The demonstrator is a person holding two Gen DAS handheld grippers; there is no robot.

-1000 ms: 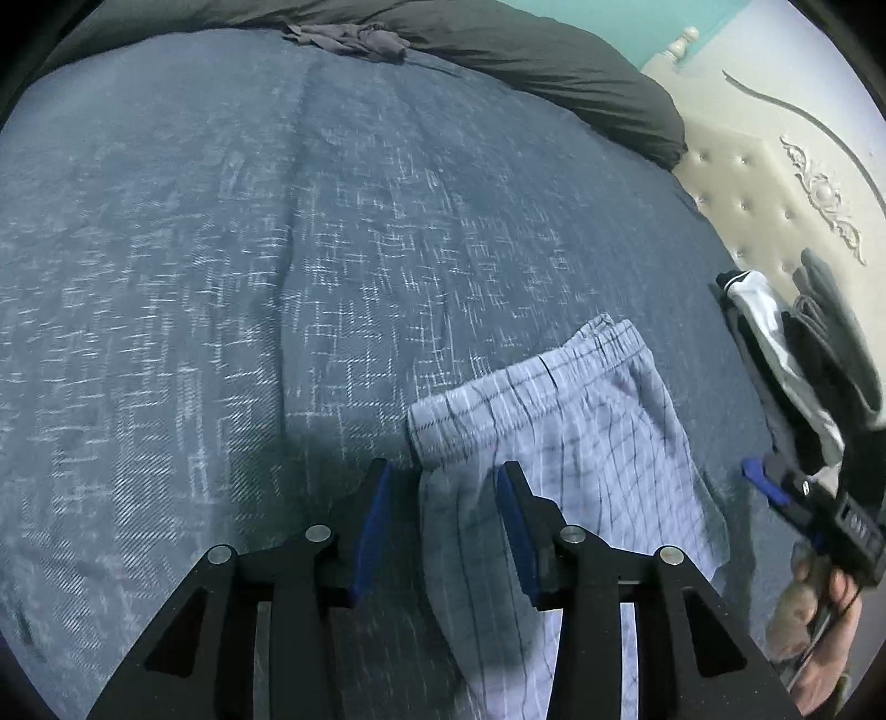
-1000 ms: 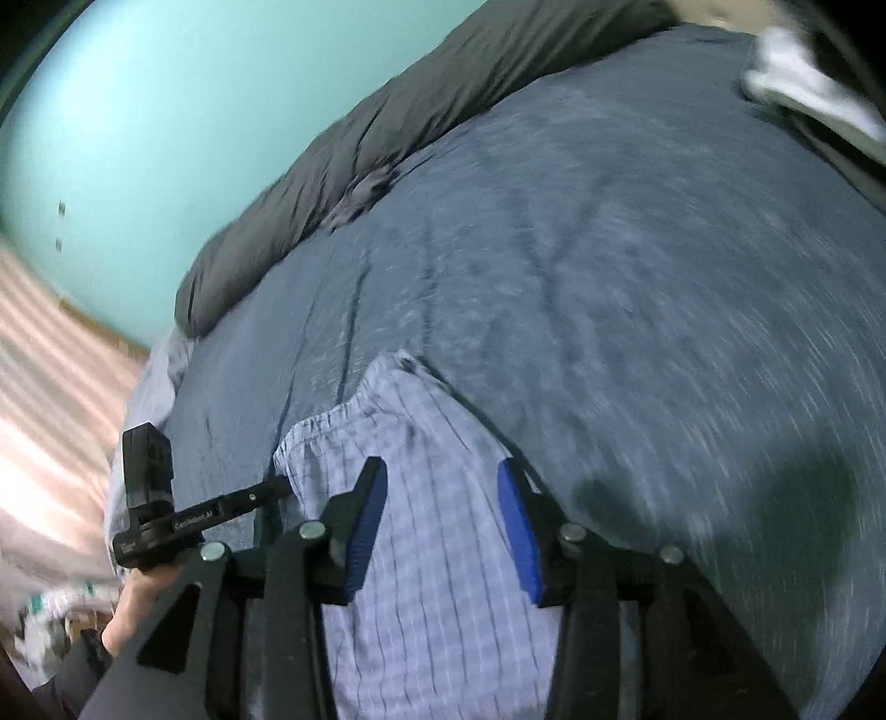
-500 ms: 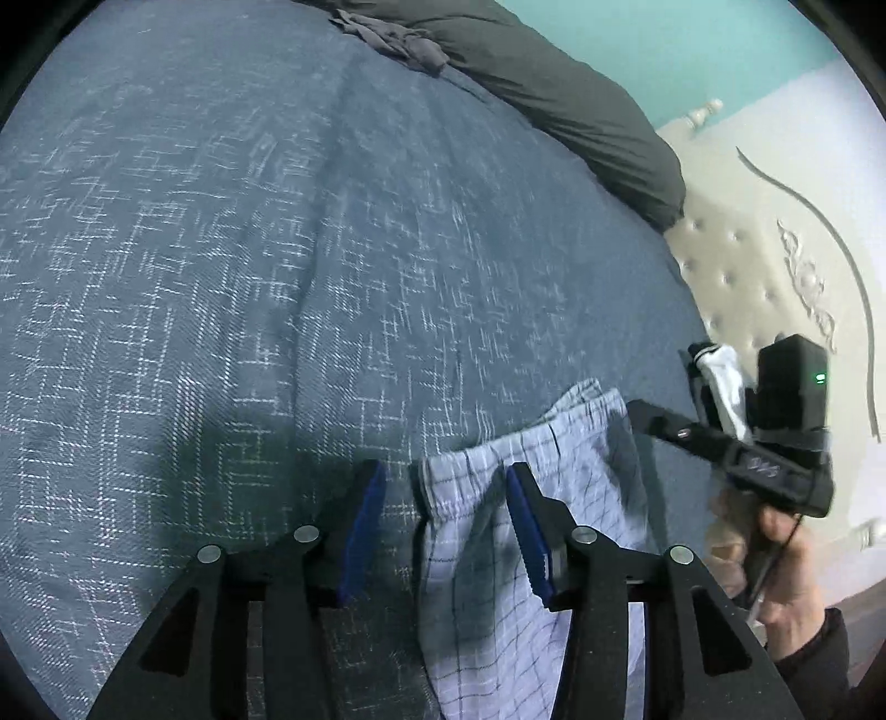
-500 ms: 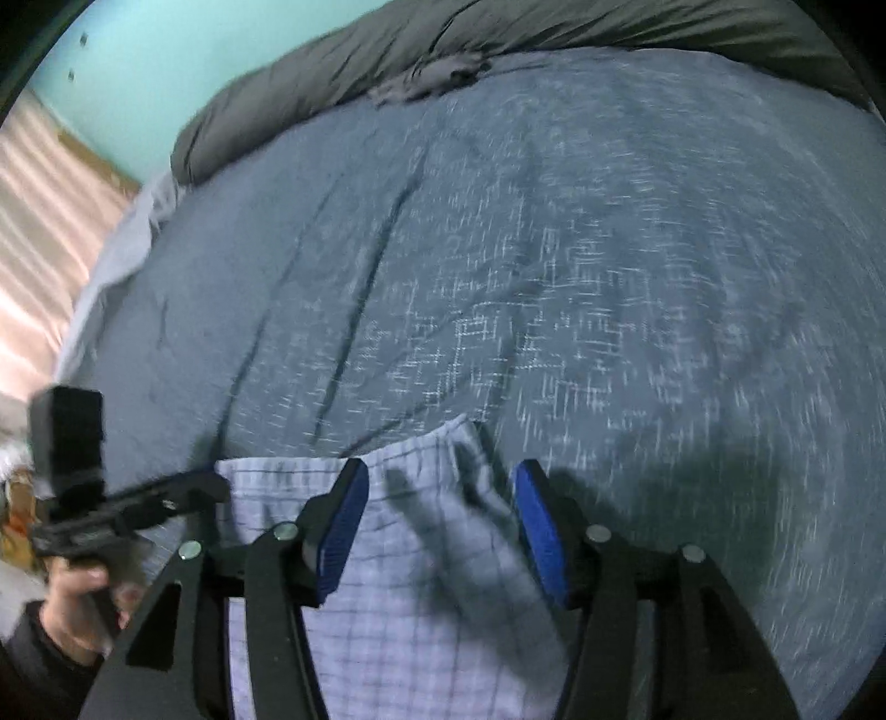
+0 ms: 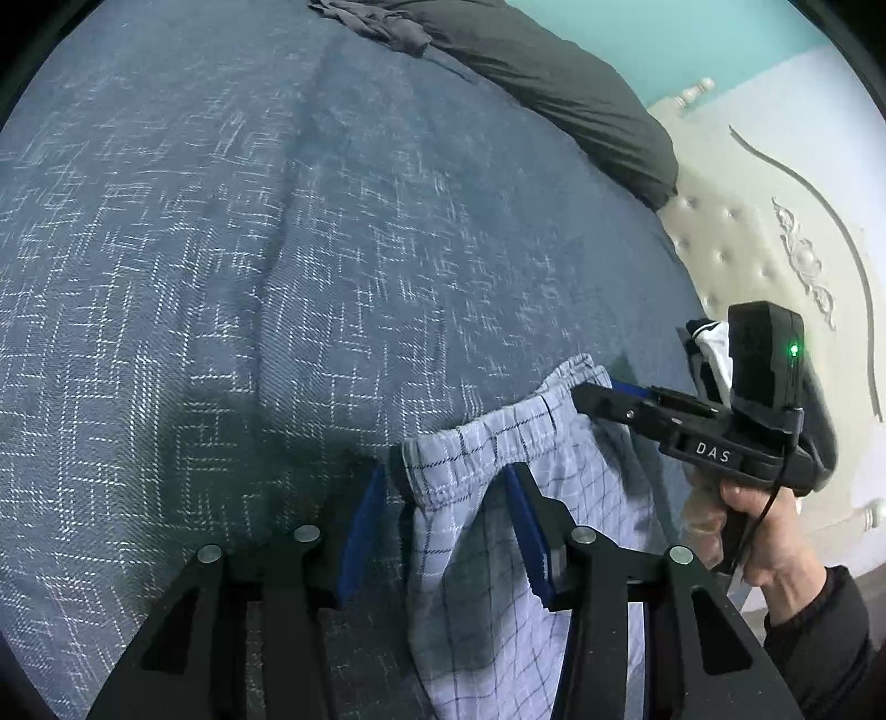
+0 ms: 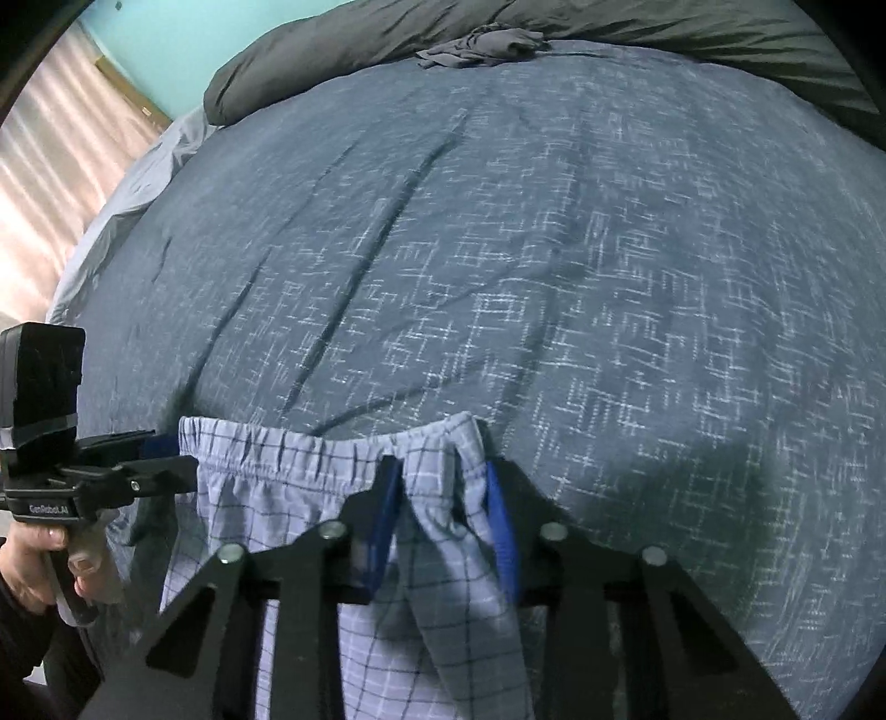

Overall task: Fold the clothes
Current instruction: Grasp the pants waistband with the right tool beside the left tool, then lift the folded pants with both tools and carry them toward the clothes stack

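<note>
Light blue checked shorts (image 5: 470,609) lie at the near edge of the bed, elastic waistband away from me. In the left wrist view my left gripper (image 5: 448,498) straddles the waistband's left corner; its jaws are closing and the cloth between the blue pads still lies loose. My right gripper (image 6: 443,498) is closing on the shorts' (image 6: 288,498) right waistband corner, and a pinched fold stands between its pads. Each view shows the other gripper at the opposite corner: the right gripper (image 5: 592,393) in a person's hand, the left gripper (image 6: 166,454) likewise.
A blue-grey woven bedspread (image 5: 277,277) covers the bed beyond the shorts. A dark grey duvet (image 5: 554,83) and a crumpled grey garment (image 5: 382,22) lie along the far side. A cream tufted headboard (image 5: 736,266) and black-and-white clothes (image 5: 711,354) are at right.
The right gripper swung across to the right waistband corner and narrowed onto a fold of it. The left gripper stayed at the left corner, rolling slightly.
</note>
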